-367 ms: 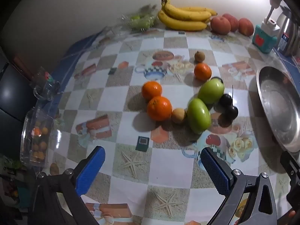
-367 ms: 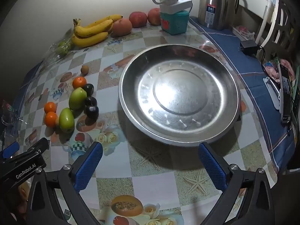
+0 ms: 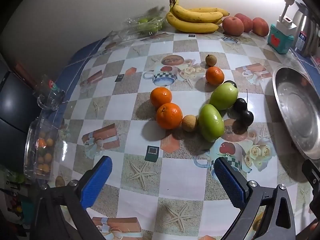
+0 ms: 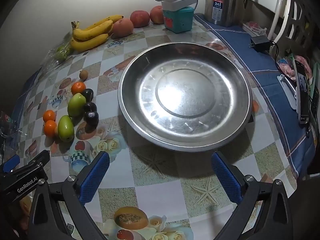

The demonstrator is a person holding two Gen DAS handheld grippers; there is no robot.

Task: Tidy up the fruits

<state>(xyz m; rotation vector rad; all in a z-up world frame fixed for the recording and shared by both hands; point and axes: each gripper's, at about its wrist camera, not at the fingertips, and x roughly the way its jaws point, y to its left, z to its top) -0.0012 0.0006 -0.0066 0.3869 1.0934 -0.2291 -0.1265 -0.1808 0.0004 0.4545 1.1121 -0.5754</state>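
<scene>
A cluster of fruit lies mid-table: three oranges (image 3: 169, 116), two green mangoes (image 3: 211, 122), dark plums (image 3: 246, 117) and small brown longans (image 3: 189, 123). Bananas (image 3: 193, 19) and peaches (image 3: 233, 25) lie at the back by the wall. A wide steel plate (image 4: 136, 76) stands empty to the right of the cluster. My left gripper (image 3: 163, 177) is open and empty, in front of the cluster. My right gripper (image 4: 161, 173) is open and empty, in front of the plate's near rim.
A teal box with a white power strip (image 4: 178, 20) and a steel kettle (image 4: 226, 2) stand at the back right. A clear box of small fruit (image 3: 41, 150) and a glass mug (image 3: 50, 98) sit at the left edge. A plastic bag of green fruit (image 3: 147, 25) lies near the bananas.
The left gripper has moved slightly closer to the fruit cluster. The right gripper has barely moved.
</scene>
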